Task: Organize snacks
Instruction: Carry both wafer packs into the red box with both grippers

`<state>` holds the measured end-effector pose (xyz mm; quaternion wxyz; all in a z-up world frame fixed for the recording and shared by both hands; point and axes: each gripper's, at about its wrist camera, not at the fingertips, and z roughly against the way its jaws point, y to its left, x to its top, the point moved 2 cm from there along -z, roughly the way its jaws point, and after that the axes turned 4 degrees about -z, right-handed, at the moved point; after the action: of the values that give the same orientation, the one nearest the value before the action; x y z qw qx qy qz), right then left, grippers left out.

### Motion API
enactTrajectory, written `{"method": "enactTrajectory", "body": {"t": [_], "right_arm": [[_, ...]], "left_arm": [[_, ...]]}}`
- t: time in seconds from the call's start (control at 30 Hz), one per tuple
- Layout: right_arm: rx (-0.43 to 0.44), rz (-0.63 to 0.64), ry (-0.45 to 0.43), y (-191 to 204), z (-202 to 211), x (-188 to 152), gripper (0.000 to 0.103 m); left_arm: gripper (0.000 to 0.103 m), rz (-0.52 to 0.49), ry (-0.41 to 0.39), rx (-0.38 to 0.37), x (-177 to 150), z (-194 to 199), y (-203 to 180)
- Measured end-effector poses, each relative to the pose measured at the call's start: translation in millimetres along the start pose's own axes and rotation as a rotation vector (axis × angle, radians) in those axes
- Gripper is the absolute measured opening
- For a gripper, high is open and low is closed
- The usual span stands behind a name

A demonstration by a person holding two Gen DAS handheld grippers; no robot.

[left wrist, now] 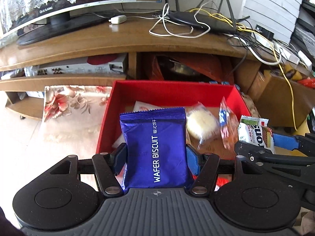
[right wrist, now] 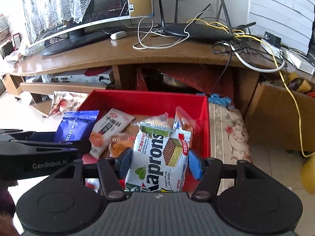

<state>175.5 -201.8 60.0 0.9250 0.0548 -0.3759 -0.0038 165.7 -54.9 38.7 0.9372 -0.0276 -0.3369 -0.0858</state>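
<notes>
My left gripper (left wrist: 155, 155) is shut on a blue wafer biscuit packet (left wrist: 155, 149) and holds it upright over the near edge of a red box (left wrist: 169, 92). My right gripper (right wrist: 157, 161) is shut on a white Kaprons wafer packet (right wrist: 159, 157), also over the red box (right wrist: 149, 100). The right gripper and its packet (left wrist: 256, 133) show at the right of the left wrist view. The left gripper and blue packet (right wrist: 76, 125) show at the left of the right wrist view. Several snack packets lie inside the box, among them a round pale cake (left wrist: 200, 124) and a white sachet (right wrist: 110, 127).
The box sits on a floral cloth (right wrist: 226, 129) in front of a wooden TV stand (left wrist: 122, 39). On the stand are a monitor (left wrist: 59, 9), a black router (left wrist: 196, 20) and tangled cables (right wrist: 256, 55). Cardboard boxes (right wrist: 275, 118) stand at the right.
</notes>
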Motion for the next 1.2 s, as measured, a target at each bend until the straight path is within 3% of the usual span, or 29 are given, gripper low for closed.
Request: {"method": "enactTrajectory", "body": {"t": [0.43,1.2], "right_arm": [[-0.021,0.001,0.019,-5.2,-52.9,33.4,0.056],[-0.055,0.041,0.076,-6.2,-98.1,31.2,0.056]], "left_arm": [[0.068,-0.003,0.009,0.040,30.5,-39.7,2.5],[0.069,-0.030,0.070,0.087,28.3,-80.6,2.3]]}}
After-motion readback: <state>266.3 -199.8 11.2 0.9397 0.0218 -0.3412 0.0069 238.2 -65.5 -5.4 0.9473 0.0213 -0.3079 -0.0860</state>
